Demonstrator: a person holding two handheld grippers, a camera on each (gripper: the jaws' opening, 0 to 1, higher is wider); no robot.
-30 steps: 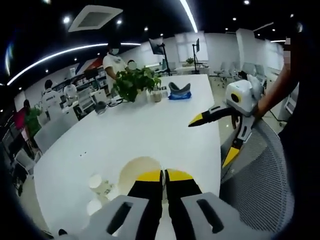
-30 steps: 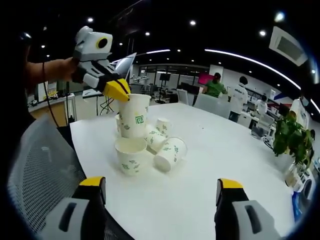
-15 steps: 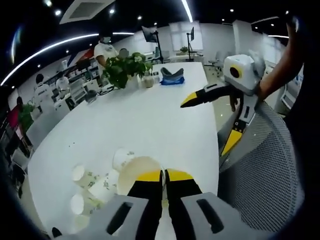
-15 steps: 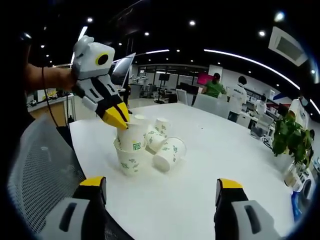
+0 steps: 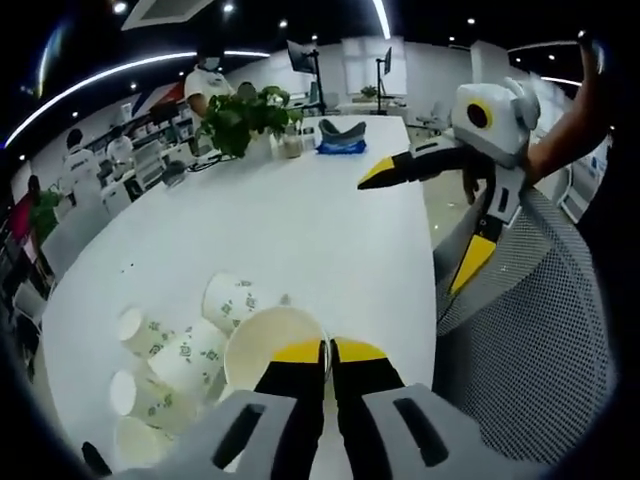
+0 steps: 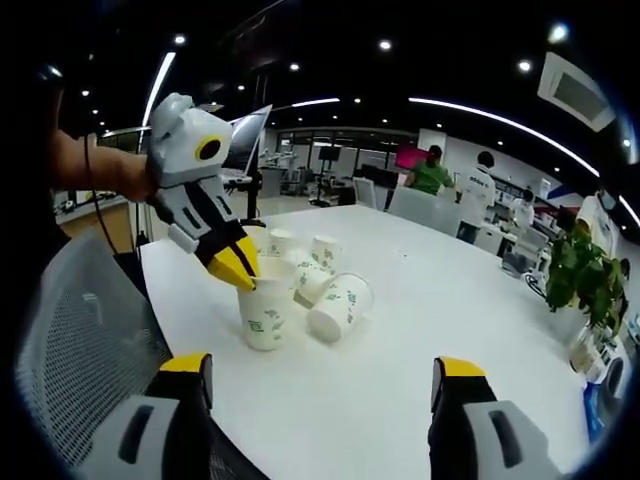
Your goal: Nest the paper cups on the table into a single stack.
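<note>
- The left gripper had its yellow-tipped jaws pressed together over the near rim of a paper cup, pinching the thin wall just below the lip; from the right gripper view the same left gripper sat at the top of that upright cup, which stood on the table.
- The right gripper was spread wide, its two jaws well apart and nothing between them; in the left gripper view it hung above the table's far right edge, also apart.
- The cup looked light, thin-walled and easily crushed: a pinch on one side of the rim would likely bend it oval, so the rolled lip was the stiffest place to hold. Its matte white paper with small green print probably gave fair grip rather than slipping.
- The tapered shape meant a cup would drop into another mouth-up, and could jam if pushed in tilted.
- Just beyond the held cup lay loose cups: one on its side with its mouth toward the camera, and others upright behind it, touching or nearly so. In the left gripper view several tipped cups clustered left of the held one.
- The table was smooth, glossy white, so cups lying on their sides could roll or skid when nudged.
- A grey mesh chair back stood at the table's near edge.
</note>
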